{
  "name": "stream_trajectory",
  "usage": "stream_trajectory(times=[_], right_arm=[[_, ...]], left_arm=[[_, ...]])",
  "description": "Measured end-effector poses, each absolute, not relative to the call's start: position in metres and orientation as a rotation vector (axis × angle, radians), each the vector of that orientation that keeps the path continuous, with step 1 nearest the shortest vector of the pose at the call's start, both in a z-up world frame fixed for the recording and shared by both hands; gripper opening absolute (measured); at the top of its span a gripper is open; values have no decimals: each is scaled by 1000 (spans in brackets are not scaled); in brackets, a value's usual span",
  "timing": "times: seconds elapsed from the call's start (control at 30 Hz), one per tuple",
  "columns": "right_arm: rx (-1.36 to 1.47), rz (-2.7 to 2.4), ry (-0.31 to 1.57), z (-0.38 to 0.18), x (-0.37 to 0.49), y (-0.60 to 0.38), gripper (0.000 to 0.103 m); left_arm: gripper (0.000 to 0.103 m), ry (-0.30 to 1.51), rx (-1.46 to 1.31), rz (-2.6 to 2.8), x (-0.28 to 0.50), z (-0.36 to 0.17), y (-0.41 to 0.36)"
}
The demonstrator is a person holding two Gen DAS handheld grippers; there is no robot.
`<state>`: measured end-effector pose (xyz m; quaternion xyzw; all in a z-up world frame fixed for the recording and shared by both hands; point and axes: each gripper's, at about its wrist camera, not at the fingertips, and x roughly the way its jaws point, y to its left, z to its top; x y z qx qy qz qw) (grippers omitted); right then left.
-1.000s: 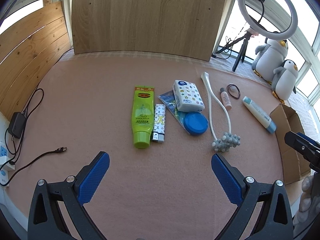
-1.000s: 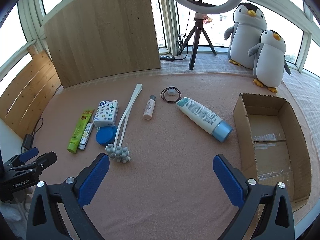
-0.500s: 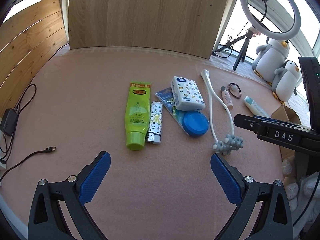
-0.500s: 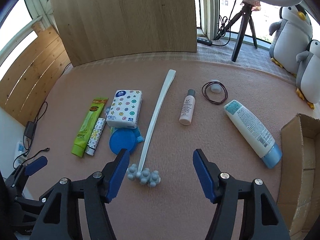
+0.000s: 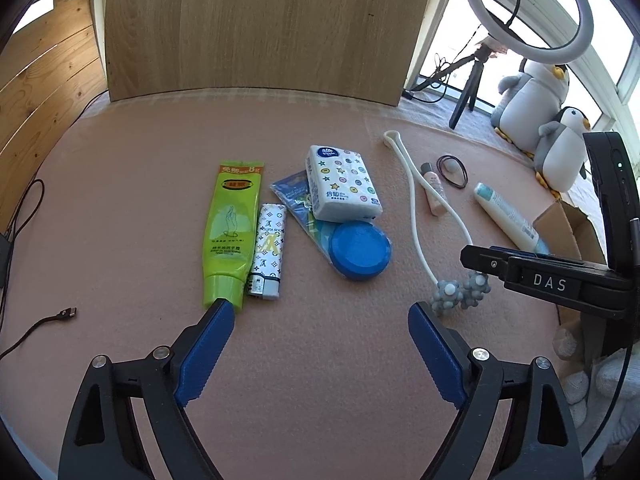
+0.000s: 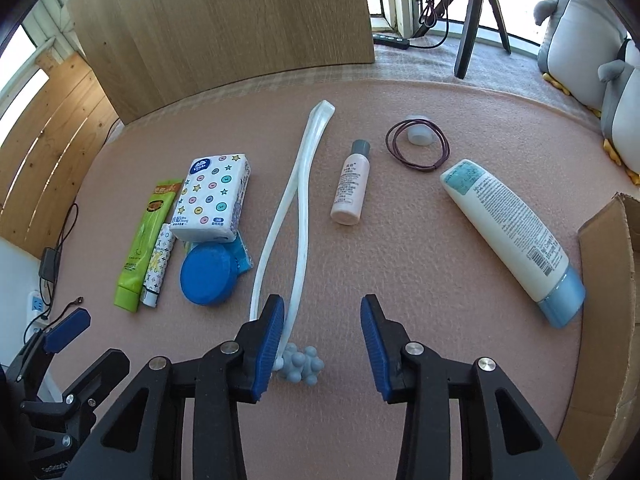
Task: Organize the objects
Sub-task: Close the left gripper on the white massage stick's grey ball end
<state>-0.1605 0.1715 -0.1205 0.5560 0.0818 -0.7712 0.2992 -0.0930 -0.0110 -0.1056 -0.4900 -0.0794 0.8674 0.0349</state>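
Observation:
On the pink mat lie a green tube [image 5: 230,232], a patterned lighter [image 5: 268,252], a tissue pack [image 5: 342,188], a blue round tin [image 5: 360,250], a white two-armed massager [image 6: 304,184], a small pink bottle [image 6: 350,188], hair ties [image 6: 418,146] and a white lotion tube [image 6: 512,232]. My left gripper [image 5: 320,312] hovers just short of the green tube's cap, jaws wide and closing, nothing between them. My right gripper [image 6: 322,306] is low over the massager's knobbed end [image 6: 300,366]. Its jaws are closing, with one massager arm beside the left pad and the pads not pressing on it.
An open cardboard box [image 6: 608,264] stands at the right edge of the mat. Behind are a wooden board [image 5: 260,28], a ring light on a tripod [image 5: 528,4] and two plush penguins [image 5: 560,152]. A cable [image 5: 44,322] lies at the left.
The right gripper came down and closer to the massager's knobbed end, and its jaws narrowed a lot. The left gripper moved in toward the green tube and lighter, jaws slightly narrower.

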Motion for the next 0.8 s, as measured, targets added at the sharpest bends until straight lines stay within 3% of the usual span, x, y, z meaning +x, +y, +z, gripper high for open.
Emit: stream_trajectory(times=[0.4,0.67,0.8], right_arm=[[1434,-2108,174,-121,-180,206,42],[1496,-1983,73,-132,-193,199,42],[1525,-1931,4,-139,-199,197,41]], left_arm=[[74,-281,-1528,2508,-134,-115,37],[50,-358,-1591,2409,-155,-136,53],[47,-353,-1586,2401,-157,-138,59]])
